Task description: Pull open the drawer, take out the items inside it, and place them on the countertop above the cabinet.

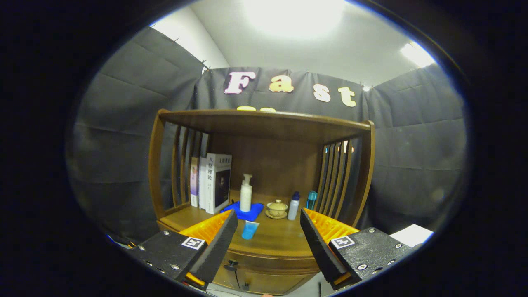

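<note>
Drawer (pixel 264 264) sits shut at lower centre, under the counter (pixel 280 241), its small dark knob (pixel 232 263) left of middle. It looks stiff and heavy wood; grip that knob. Books (pixel 214 183), pump bottle (pixel 246 193) and blue tube (pixel 250 229) stand above. Tongs (pixel 269 231) gape wide, empty.

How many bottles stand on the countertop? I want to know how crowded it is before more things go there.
3. A white pump bottle stands on the blue cloth beside the books; a white bottle with a dark cap and a teal bottle stand right of the lidded cup. Others may be hidden.
</note>
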A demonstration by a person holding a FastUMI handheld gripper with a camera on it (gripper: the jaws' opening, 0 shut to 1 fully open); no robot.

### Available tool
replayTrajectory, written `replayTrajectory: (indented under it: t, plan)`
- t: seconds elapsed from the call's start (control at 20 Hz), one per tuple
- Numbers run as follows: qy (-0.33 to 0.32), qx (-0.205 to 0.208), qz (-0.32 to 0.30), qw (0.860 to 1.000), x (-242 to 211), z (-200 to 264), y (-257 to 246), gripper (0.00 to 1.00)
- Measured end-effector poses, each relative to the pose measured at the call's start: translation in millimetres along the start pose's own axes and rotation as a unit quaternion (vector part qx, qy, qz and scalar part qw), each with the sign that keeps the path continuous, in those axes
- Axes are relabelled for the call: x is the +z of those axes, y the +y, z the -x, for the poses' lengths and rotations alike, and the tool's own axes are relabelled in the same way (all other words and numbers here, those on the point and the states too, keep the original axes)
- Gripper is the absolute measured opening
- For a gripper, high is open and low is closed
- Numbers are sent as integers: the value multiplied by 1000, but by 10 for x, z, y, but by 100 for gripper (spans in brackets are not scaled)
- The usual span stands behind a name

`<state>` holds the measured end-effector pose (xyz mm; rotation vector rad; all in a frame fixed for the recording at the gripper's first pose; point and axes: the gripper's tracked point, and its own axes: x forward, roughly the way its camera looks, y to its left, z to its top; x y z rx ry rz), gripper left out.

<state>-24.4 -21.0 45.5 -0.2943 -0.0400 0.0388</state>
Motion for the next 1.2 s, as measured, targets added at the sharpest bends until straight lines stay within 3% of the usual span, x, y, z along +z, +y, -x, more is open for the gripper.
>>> replayTrajectory:
  t: [0.2, 0.4, 0.65, 1.2]
  plan:
    - [-11, -8, -15, 1000, 170, 235, 170, 95]
    - [-8, -7, 39, 999, 221, 375, 428, 95]
    - [7, 39, -7, 999, 87, 426, 1003, 95]
    - [-5, 23, 12, 1000, 121, 418, 934, 95]
